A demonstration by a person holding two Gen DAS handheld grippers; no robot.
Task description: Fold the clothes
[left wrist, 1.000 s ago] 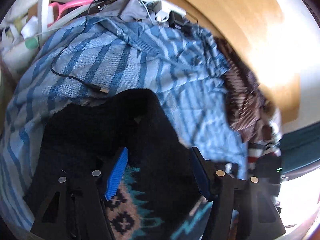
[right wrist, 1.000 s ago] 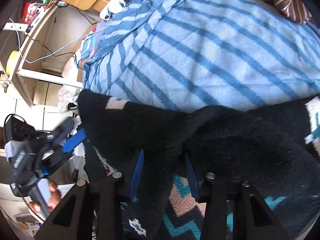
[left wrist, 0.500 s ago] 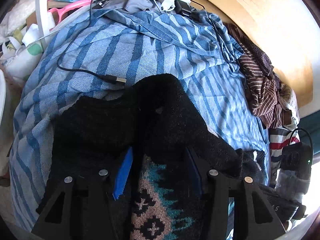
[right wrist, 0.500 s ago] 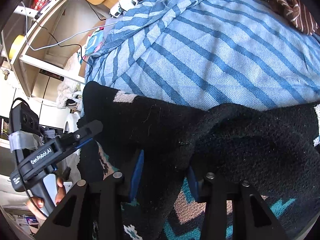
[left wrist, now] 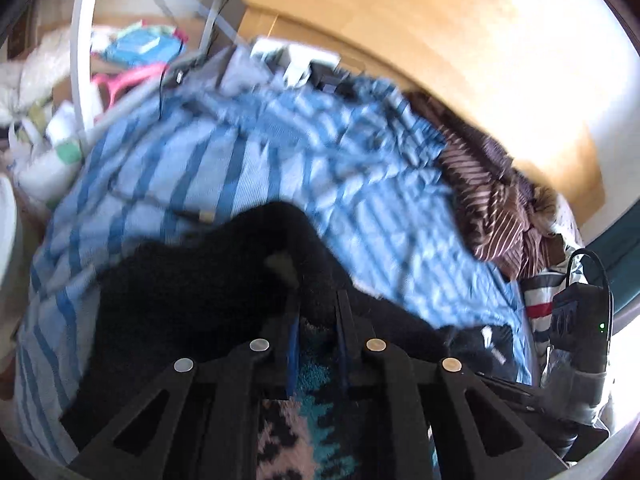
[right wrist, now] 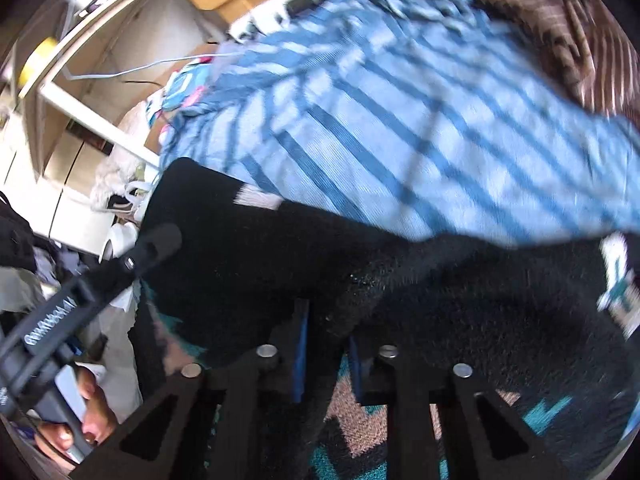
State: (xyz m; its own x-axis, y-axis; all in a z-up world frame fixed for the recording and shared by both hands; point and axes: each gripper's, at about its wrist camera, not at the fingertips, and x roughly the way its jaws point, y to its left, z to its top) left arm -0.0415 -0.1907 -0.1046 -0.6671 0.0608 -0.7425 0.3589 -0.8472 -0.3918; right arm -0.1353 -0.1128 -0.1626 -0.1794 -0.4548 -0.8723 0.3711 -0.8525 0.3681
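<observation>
A black knit sweater (left wrist: 192, 288) with a teal and pink pattern lies on a blue striped blanket (left wrist: 240, 168). My left gripper (left wrist: 318, 320) has its jaws closing, with a fold of the sweater's black fabric pinched between the blue pads. In the right wrist view the same sweater (right wrist: 480, 312) fills the lower half. My right gripper (right wrist: 326, 340) is closing too, its pads pressing on a ridge of the black knit. The left gripper's body (right wrist: 80, 300) shows at the sweater's left edge, held by a hand (right wrist: 88, 408).
A brown striped garment (left wrist: 492, 184) is heaped at the blanket's right side. A black cable with a plug (left wrist: 204, 216) lies on the blanket just beyond the sweater. A power strip (left wrist: 292, 60) sits by the wooden headboard (left wrist: 400, 40). Clutter (left wrist: 60, 120) and white shelving (right wrist: 80, 80) stand to the left.
Both pairs of jaws have narrowed from wide apart to a tight pinch on the sweater's fabric. Both views have shifted and blurred, and the black fabric has bunched up between the pads.
</observation>
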